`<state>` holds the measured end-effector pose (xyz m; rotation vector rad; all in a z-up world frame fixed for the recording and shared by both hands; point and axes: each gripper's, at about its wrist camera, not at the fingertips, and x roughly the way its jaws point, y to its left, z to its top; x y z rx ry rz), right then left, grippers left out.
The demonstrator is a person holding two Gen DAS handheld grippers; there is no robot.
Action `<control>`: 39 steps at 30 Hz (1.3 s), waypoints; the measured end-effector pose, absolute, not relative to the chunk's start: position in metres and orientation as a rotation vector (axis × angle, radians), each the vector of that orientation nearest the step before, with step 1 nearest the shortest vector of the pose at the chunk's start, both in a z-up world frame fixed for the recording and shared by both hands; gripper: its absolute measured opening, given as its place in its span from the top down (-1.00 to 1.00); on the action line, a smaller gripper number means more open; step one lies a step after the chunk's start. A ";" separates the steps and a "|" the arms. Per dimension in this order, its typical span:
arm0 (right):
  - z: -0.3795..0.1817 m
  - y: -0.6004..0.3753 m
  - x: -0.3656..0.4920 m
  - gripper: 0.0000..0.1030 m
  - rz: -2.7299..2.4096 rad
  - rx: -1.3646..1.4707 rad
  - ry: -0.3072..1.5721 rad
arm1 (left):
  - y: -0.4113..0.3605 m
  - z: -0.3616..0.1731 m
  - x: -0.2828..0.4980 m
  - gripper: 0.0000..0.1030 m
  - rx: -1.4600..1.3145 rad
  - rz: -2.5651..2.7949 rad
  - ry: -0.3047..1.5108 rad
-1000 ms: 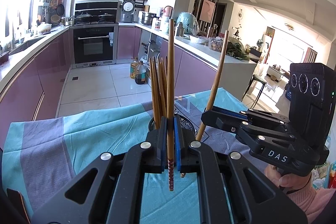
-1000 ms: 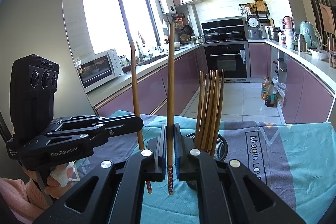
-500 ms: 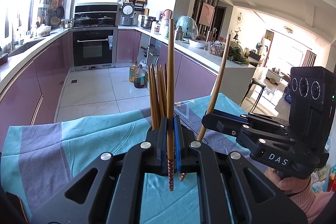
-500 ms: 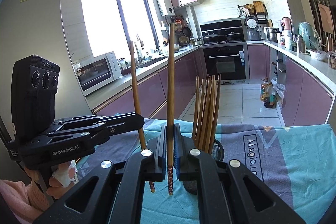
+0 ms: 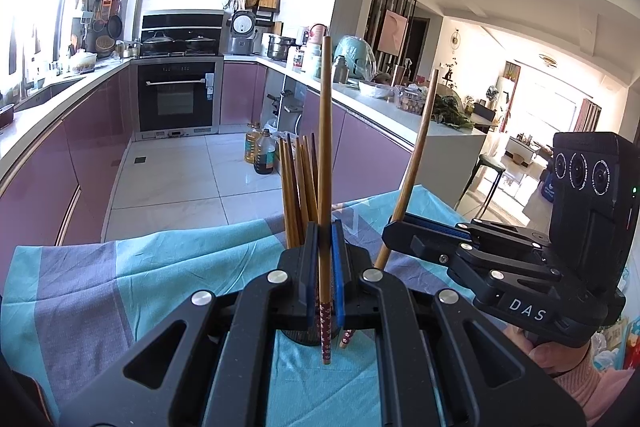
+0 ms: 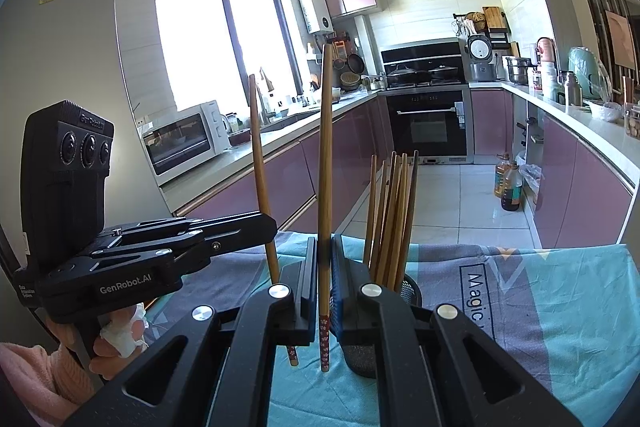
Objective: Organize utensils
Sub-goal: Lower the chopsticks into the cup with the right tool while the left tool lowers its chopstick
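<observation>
Jaws of the left gripper (image 5: 325, 267) clamp one brown wooden chopstick with a floral-patterned tip (image 5: 325, 155), held upright. Jaws of the right gripper (image 6: 325, 267) clamp a second, matching chopstick (image 6: 325, 163) likewise. Between and beyond both grippers, a black mesh holder (image 6: 408, 285) containing more brown chopsticks (image 6: 390, 215) stands on the turquoise-and-grey tablecloth (image 6: 560, 307).

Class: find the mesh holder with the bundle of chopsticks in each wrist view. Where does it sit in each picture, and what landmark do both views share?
Left wrist view: the holder is low at centre, mostly hidden behind the left tool; its chopsticks rise just left of centre.
Right wrist view: the holder is right of centre, behind the right tool.
Shared landmark: the black oven.
</observation>
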<state>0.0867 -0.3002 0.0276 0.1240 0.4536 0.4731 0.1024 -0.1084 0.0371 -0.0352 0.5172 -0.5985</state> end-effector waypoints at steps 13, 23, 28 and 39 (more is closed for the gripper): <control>0.033 -0.306 0.093 0.89 0.464 0.131 0.431 | -0.111 0.042 0.104 0.86 -0.041 -0.594 0.487; 0.042 -0.310 0.100 0.89 0.452 0.131 0.408 | -0.115 0.054 0.111 0.86 -0.058 -0.594 0.448; 0.044 -0.309 0.106 0.89 0.446 0.127 0.403 | -0.116 0.053 0.115 0.86 -0.067 -0.589 0.441; 0.043 -0.304 0.113 0.89 0.422 0.117 0.404 | -0.124 0.049 0.120 0.86 -0.080 -0.584 0.434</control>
